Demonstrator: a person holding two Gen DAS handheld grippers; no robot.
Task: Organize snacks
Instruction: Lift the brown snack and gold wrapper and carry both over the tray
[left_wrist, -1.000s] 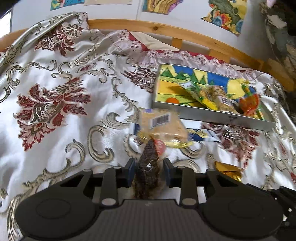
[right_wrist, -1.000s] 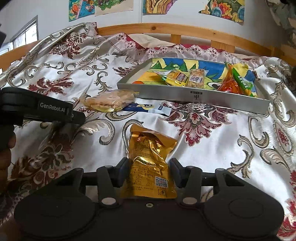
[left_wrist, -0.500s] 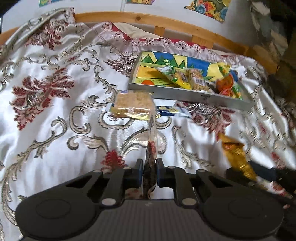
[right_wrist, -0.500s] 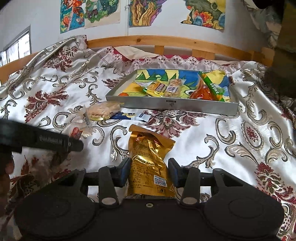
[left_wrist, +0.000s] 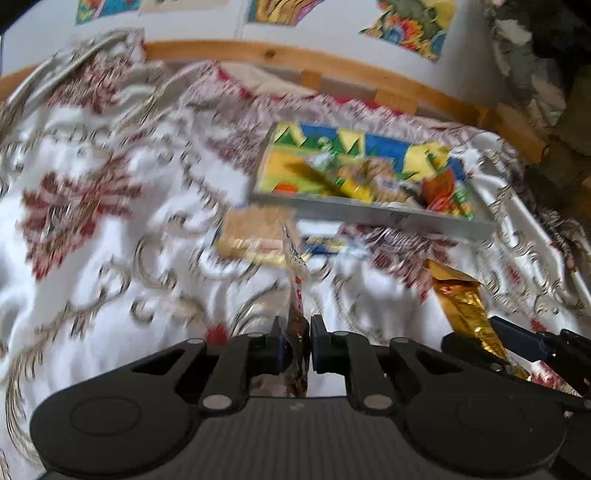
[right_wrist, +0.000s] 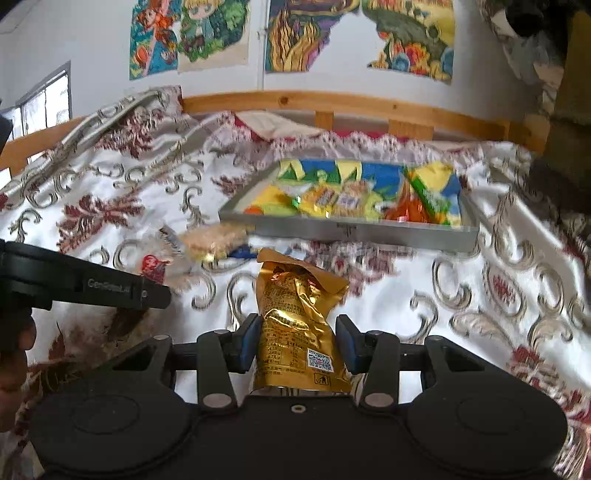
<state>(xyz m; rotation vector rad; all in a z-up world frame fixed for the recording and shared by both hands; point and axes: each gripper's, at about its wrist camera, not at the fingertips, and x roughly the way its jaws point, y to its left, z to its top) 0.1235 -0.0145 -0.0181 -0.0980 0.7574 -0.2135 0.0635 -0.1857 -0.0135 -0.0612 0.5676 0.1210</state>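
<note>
- On the patterned bedspread (right_wrist: 424, 288), each of our hands has a snack lifted clear: a gold packet (right_wrist: 295, 325) stands between the fingers of the right gripper (right_wrist: 299, 343), which sit part-way closed and pinch its sides.
- In the left gripper (left_wrist: 295, 345), a thin clear wrapper with dark contents (left_wrist: 295, 332) is held edge-on; the jaws have just been closing and now clamp it nearly flat.
- Farther off lies the grey-rimmed tray (right_wrist: 351, 230), already holding several yellow and orange packets towards its middle and right.
- Just in front of its near rim, a pale biscuit pack (right_wrist: 214, 240) and a blue wrapper (left_wrist: 325, 245) lie on the cloth, not yet gathered.
- We judge the step to be carrying both snacks to the tray. To do it well, we should lift over the near rim, aim for the barer left part, and open one gripper at a time.
- The thin wrapper could catch on the rim, so lower it in slowly.
</note>
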